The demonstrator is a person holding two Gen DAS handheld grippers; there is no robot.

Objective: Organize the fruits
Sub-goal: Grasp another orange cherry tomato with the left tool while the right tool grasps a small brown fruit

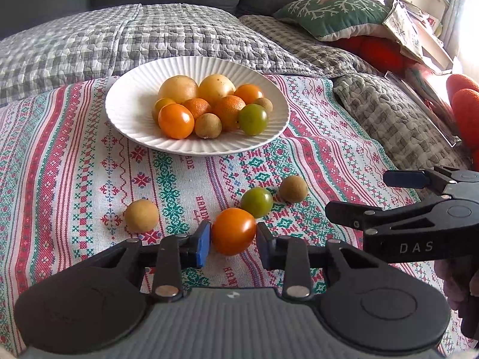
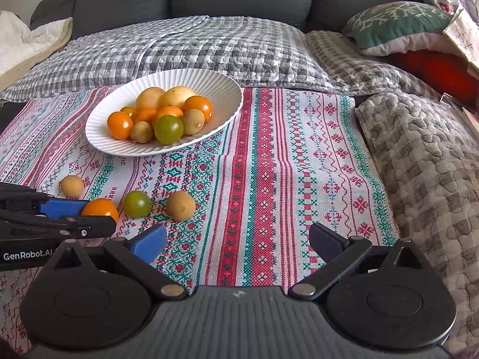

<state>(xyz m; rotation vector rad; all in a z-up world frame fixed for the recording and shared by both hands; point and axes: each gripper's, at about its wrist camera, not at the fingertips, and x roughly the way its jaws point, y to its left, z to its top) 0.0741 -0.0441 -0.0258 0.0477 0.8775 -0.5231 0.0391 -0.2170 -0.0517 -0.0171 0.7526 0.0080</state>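
A white ribbed plate holds several yellow, orange, green and brown fruits. On the patterned cloth lie an orange tomato, a green tomato and two brown round fruits. My left gripper is shut on the orange tomato, its blue pads touching both sides. My right gripper is open and empty over bare cloth, to the right of the loose fruits; it also shows in the left wrist view.
The patterned cloth lies over a checked quilt on a grey sofa. A green cushion and red items lie at the right. A white cloth is at the far left.
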